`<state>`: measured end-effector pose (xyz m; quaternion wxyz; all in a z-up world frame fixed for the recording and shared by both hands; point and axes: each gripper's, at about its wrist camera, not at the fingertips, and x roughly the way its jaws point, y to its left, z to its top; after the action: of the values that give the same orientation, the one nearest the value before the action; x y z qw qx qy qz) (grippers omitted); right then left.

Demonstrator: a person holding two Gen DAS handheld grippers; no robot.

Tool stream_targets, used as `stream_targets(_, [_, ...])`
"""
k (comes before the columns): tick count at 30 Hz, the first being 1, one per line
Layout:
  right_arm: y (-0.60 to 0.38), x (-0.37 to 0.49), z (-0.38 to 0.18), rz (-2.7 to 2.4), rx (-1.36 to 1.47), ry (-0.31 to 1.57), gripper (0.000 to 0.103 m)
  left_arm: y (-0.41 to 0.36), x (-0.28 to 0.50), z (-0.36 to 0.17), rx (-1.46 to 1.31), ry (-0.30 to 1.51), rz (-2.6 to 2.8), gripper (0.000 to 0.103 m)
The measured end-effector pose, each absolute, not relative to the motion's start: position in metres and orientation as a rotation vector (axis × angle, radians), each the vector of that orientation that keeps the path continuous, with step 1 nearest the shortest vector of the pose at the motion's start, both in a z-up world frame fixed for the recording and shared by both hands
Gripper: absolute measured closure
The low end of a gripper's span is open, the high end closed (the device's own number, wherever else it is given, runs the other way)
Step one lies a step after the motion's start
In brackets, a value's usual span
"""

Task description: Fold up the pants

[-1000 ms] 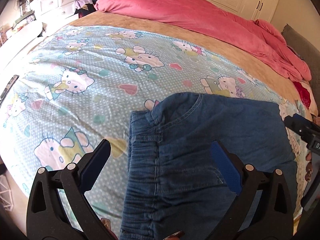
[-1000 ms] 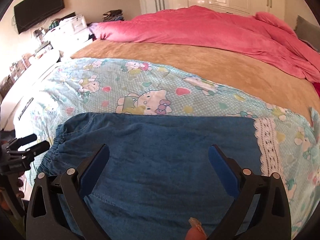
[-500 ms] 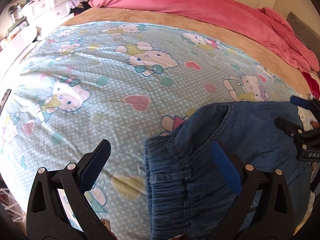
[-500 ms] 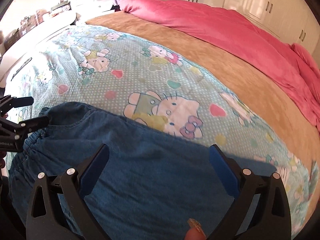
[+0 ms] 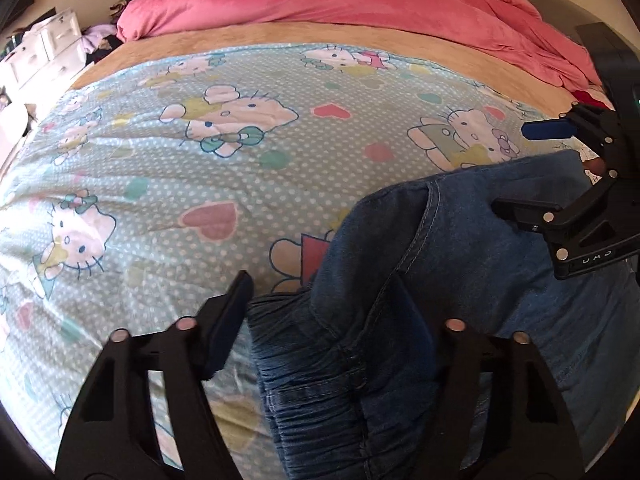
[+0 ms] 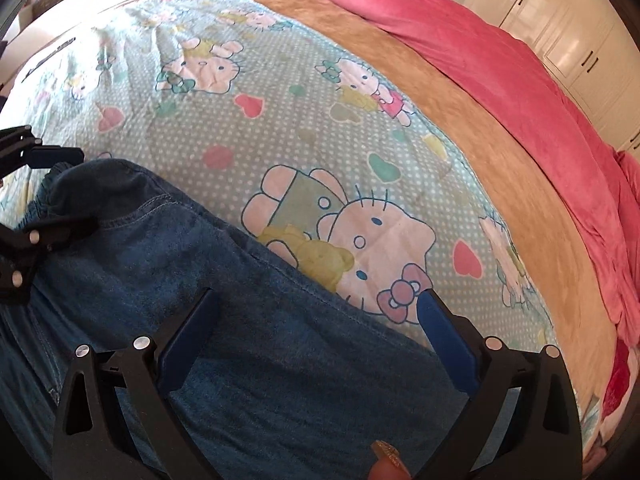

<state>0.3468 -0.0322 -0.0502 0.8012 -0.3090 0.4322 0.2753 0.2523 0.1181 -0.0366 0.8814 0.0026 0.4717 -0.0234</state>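
Both hands on the pants (image 5: 460,240), near edge of the bed (image 5: 240,152): left fingers (image 5: 320,316) closing around the gathered waistband, right fingers (image 6: 316,340) spread wide over denim. Next, pinch, then lift.

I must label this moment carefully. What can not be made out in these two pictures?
- Legs and hems of the pants: cut off by the bottom edge in both views, partly behind the right gripper.
- Things on the white dresser: too small and blurred, left wrist view.
- The person: only a fingertip shows, right wrist view, bottom edge.
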Motion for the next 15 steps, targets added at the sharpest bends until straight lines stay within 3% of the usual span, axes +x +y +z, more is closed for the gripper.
stream_targets(1, [-0.031, 0.347, -0.052, 0.594, -0.667, 0.931, 0.004, 0.121, 0.253, -0.036, -0.001, 0.977, -0.049, 0.069])
stream_targets(8, [-0.019, 0.351, -0.059, 0.606, -0.685, 0.925, 0.006, 0.143, 0.242, -0.019, -0.178, 0.906, -0.124, 0.074])
stream_targets(10, [-0.015, 0.349, -0.061, 0.633, -0.694, 0.918, 0.017, 0.141, 0.236, -0.01, -0.186, 0.878, -0.137, 0.075])
stream_targets(13, [-0.011, 0.343, -0.063, 0.683, -0.682, 0.917, 0.043, 0.132, 0.23, -0.003, -0.153, 0.858, -0.142, 0.075])
stream_targets(15, [-0.008, 0.334, -0.062, 0.737, -0.667, 0.919, 0.079, 0.127, 0.226, 0.0, -0.135, 0.852, -0.144, 0.075])
